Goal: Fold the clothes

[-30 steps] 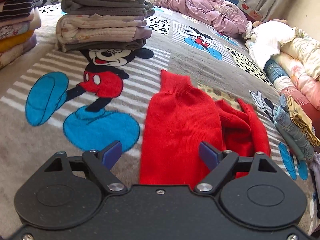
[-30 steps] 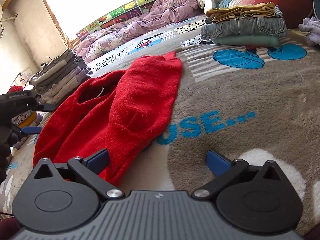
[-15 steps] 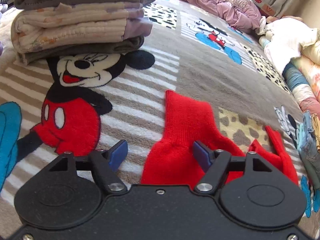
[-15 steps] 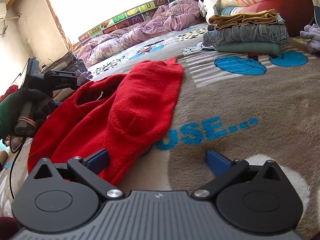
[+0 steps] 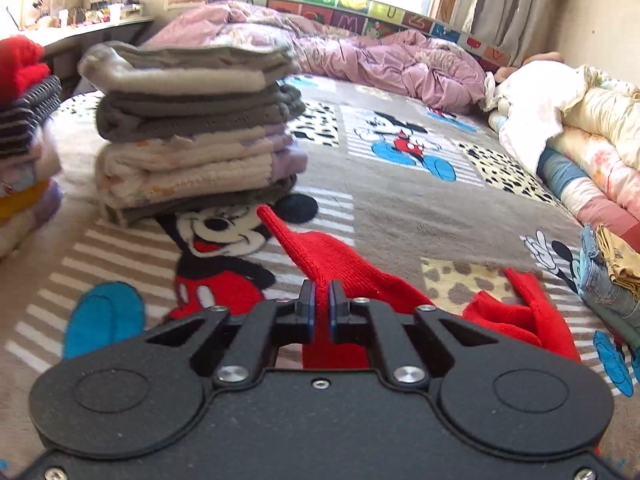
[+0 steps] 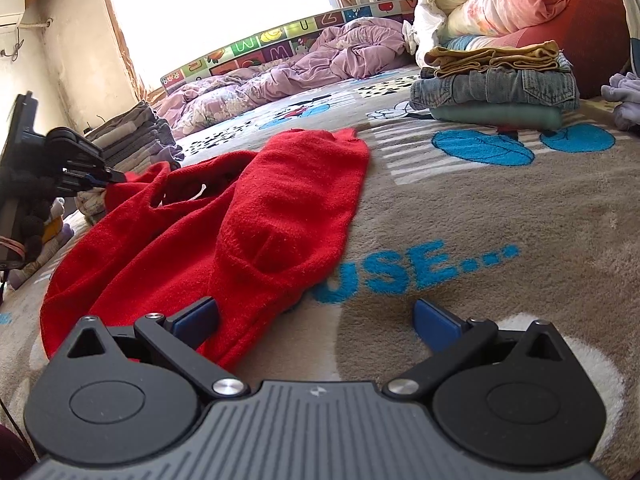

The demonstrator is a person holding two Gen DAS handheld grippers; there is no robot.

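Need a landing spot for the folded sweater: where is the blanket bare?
Bare blanket lies between the red sweater and the jeans stack, around the blue lettering. It is crowded by the grey folded stack and the bedding rolls.

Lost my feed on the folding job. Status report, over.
Left claw shut on the red sweater sleeve, lifted off the blanket. Right claw open, sweater hem by one finger. Folded stack close beyond the sleeve.
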